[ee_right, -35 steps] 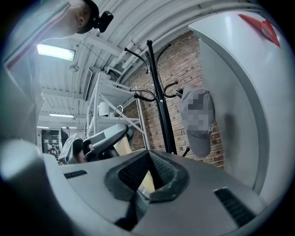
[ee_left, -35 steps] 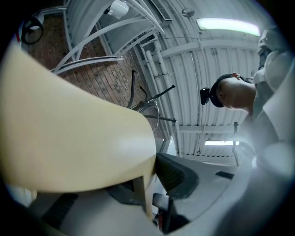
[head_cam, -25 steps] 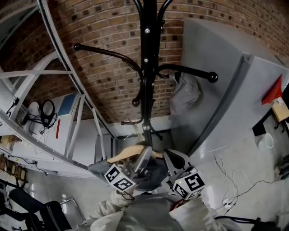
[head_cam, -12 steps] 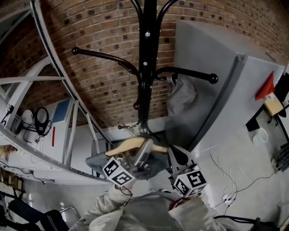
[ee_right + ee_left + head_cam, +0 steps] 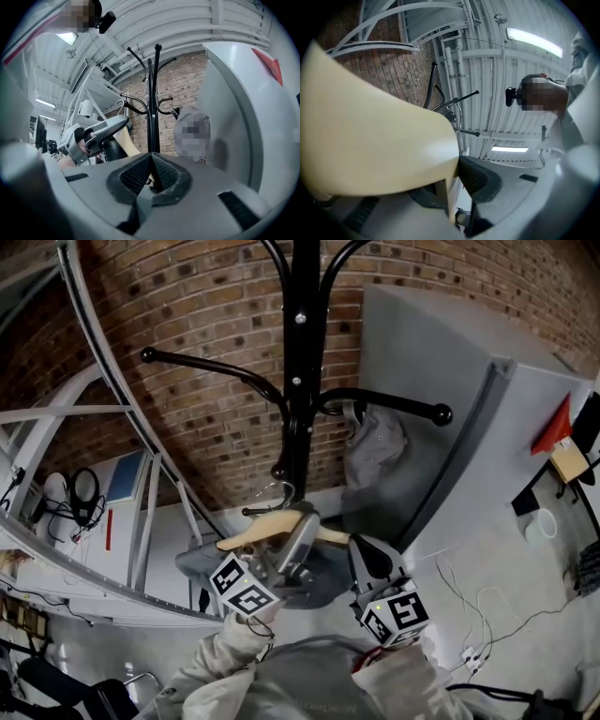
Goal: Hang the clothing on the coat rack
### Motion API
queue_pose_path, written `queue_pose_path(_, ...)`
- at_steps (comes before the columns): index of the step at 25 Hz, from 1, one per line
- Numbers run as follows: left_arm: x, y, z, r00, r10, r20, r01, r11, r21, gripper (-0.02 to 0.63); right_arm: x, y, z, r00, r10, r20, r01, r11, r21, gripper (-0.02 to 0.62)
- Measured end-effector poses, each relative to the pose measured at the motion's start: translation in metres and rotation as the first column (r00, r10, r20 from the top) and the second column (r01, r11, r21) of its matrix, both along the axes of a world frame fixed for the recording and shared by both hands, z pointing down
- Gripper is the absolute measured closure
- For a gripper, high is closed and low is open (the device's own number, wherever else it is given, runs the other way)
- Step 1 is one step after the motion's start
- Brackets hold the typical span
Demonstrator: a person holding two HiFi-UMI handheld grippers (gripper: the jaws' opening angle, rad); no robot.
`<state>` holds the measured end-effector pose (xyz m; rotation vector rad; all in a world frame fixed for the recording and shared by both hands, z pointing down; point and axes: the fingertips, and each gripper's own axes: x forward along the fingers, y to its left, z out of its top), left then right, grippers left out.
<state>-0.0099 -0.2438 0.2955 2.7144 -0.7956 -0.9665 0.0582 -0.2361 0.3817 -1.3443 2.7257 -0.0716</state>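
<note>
Left hand-held gripper [image 5: 298,538] clamps a wooden hanger [image 5: 251,534] carrying grey clothing [image 5: 202,570], coat rack [image 5: 302,381] at its twelve o'clock; right hand-held gripper [image 5: 367,561], jaws pressed together, at its three o'clock

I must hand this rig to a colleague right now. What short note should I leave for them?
Left gripper: shut on the wooden hanger, which carries the dark clothing.
Right gripper: jaws together, beside the hanger's right end; it seems to hold nothing.
Coat rack: straight ahead; a grey garment already hangs on its right arm.
Done: clothing is on the hanger, held close to the pole.
Left: put the hanger's hook over a free arm, then release.
</note>
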Motion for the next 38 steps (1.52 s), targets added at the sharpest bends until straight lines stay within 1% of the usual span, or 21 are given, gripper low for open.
queue_pose_path(8, 0.004, -0.023, -0.009, 1.000, 0.000, -0.015, 0.000, 1.000, 0.013, 0.522, 0.000, -0.017, 0.002, 1.000, -0.030, 0.007, 0.030, 1.000, 0.010, 0.571)
queue_pose_path(25, 0.010, -0.066, 0.002, 0.999, -0.037, -0.025, 0.037, 0.999, -0.025, 0.522, 0.007, -0.053, -0.001, 0.997, -0.078, 0.011, 0.078, 0.997, 0.009, 0.571)
queue_pose_path(38, 0.005, -0.085, 0.010, 0.996, -0.075, -0.058, 0.073, 0.996, -0.044, 0.522, 0.003, -0.069, 0.006, 0.993, -0.117, 0.008, 0.117, 0.993, -0.006, 0.571)
